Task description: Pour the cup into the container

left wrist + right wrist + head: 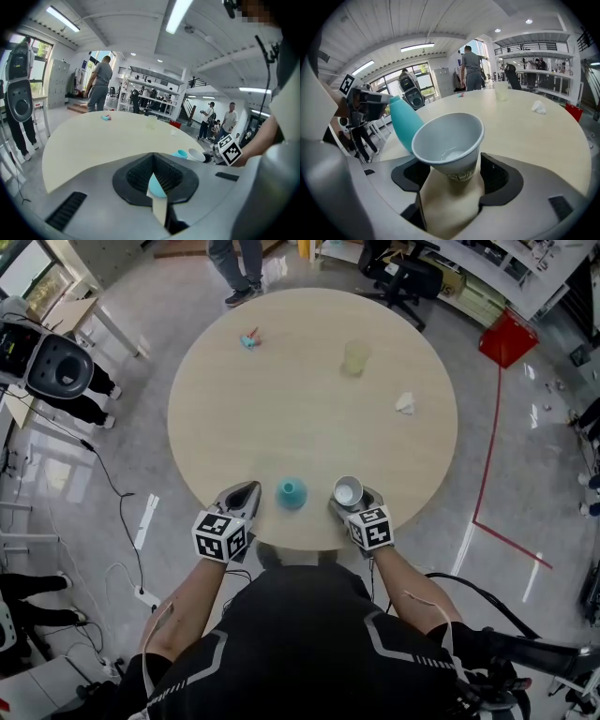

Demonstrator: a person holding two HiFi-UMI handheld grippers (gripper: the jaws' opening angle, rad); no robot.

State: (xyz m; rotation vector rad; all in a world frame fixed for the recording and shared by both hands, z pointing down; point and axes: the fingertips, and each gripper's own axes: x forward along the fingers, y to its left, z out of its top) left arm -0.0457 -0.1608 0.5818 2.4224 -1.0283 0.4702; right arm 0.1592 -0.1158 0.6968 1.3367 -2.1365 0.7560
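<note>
I read the right gripper (451,176) fingers pinching the cup (447,140), just beside the teal container (292,493) on the surface (309,409). Left gripper (157,187) fingers are pressed together.

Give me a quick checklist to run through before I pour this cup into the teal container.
1. Grip on the cup: ok, the right tool is closed on its lower body.
2. Something to pour: ok, a little clear liquid seems to lie at the bottom.
3. Teal container placed: ok, upright on the table, just left of the cup.
4. Container mouth open: cannot tell; the neck looks narrow.
5. Container steadied: not ok, the left tool sits beside it, apart, jaws together.
</note>
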